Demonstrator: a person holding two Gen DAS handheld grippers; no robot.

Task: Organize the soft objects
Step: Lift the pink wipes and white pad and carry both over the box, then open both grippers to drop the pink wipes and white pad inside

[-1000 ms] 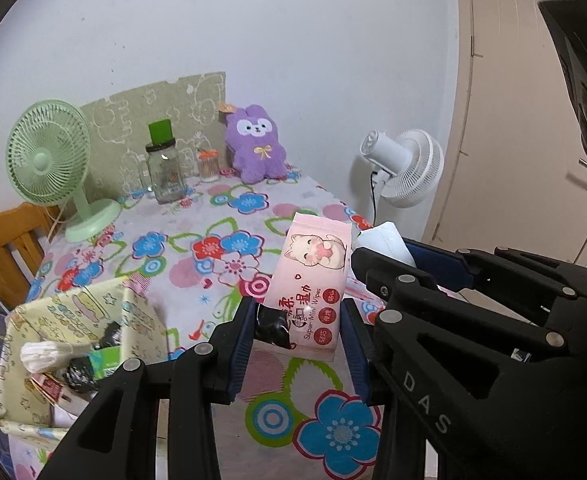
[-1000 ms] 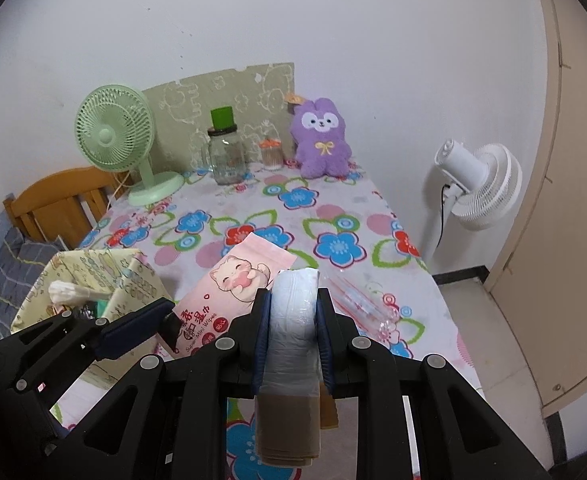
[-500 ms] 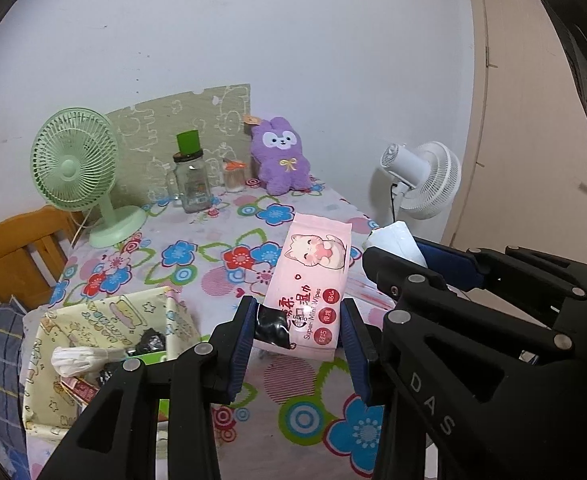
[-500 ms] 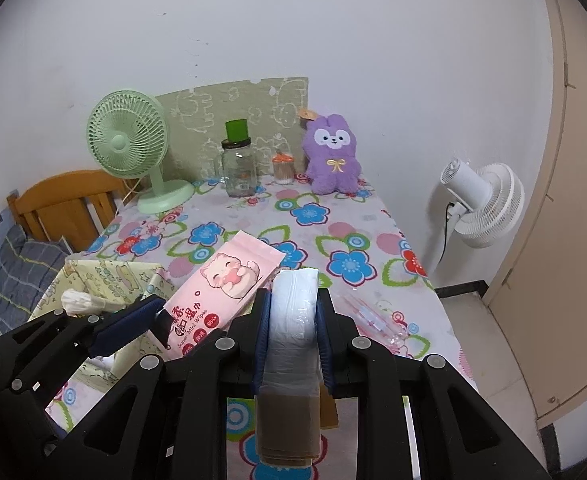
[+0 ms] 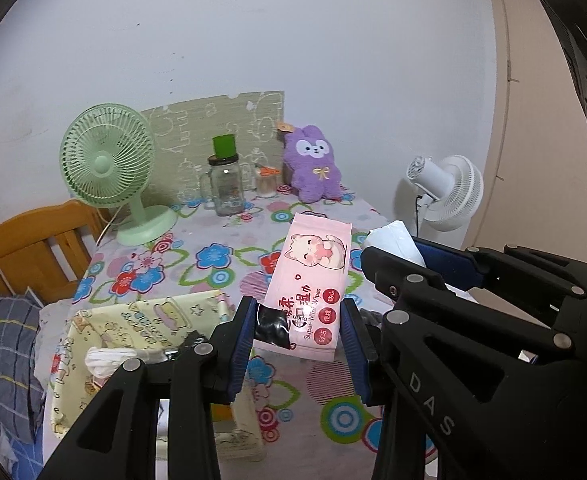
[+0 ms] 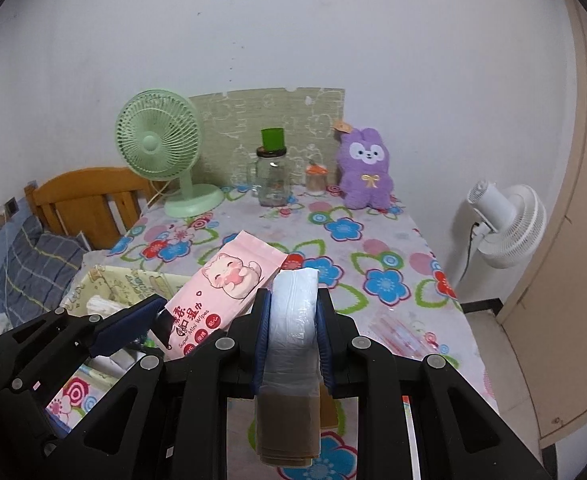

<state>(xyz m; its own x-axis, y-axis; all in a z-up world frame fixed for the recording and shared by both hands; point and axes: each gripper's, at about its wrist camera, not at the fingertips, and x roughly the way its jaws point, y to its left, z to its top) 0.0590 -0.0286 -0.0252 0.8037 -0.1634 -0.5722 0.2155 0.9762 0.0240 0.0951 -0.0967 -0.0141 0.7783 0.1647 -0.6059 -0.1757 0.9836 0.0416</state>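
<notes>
The pink plastic pack of wet wipes (image 5: 310,288), printed with a cartoon cat, sits in the left wrist view between the blue pads of the left gripper (image 5: 296,336), whose jaws are clamped on its near end, so the pack juts forward from the claw above the flowered tablecloth (image 5: 213,256). Below and left of the claw lies a pale yellow fabric storage box (image 5: 105,320) with odds and ends inside. To the right of the claw the right gripper (image 5: 421,252) reaches in, a white packet showing at its tip. Far ahead stand a green desk fan (image 5: 107,164) and a purple plush rabbit (image 5: 313,168).

In the right wrist view the right gripper (image 6: 293,328) is pressed together on a white plastic-wrapped tissue packet (image 6: 293,312), which stands upright between its pads. Just left of this claw the pink pack (image 6: 225,288) slants forward from the left gripper (image 6: 141,320).
</notes>
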